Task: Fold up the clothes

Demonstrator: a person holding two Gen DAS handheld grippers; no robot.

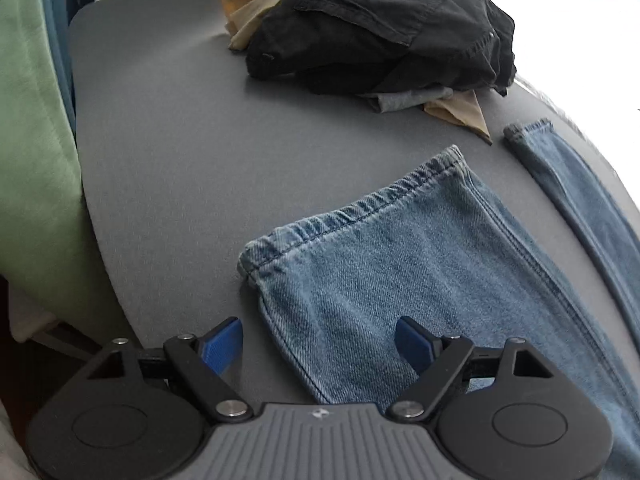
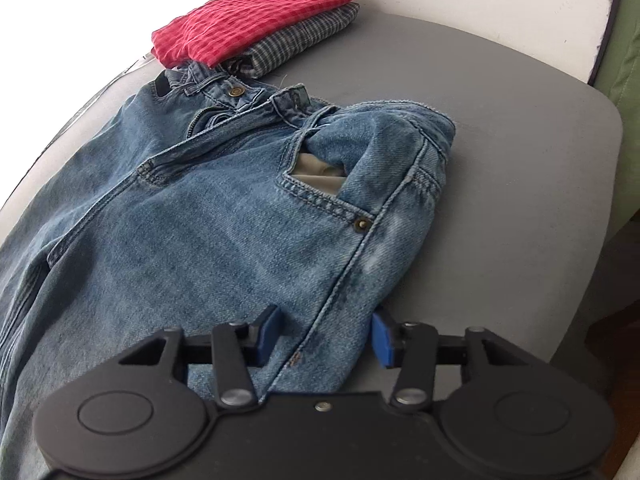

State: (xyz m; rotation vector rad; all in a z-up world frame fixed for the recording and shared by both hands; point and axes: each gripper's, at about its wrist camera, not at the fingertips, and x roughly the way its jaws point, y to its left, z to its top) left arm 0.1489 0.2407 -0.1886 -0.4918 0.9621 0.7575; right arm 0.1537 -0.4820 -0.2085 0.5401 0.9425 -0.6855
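Denim: blue jeans lie spread flat on the grey tabletop, waistband near the far edge in the right wrist view, both leg hems toward the other end in the left wrist view.
Left claw: blades apart, straddling the outer seam edge of the near leg just short of its hem; nothing is pinched yet.
Right claw: blades apart around the hip side seam below the front pocket; whether the pads touch the cloth I cannot tell.
Far leg: lies well apart from the near leg, close to the tabletop edge.
Risk, single layer: closing on only the top ply would likely let the underside sag and the fold come out skewed.
Risk, uneven lift: judged from the wide spacing of the claws, one end rising ahead of the other could twist the leg and drag the hem crooked.
Risk, neighbours: the folded red checked cloth sits touching the waistband, and the dark garment heap lies near the hems; a sweeping fold could snag either.
Risk, pocket: the pale lining gapes open and may bunch.
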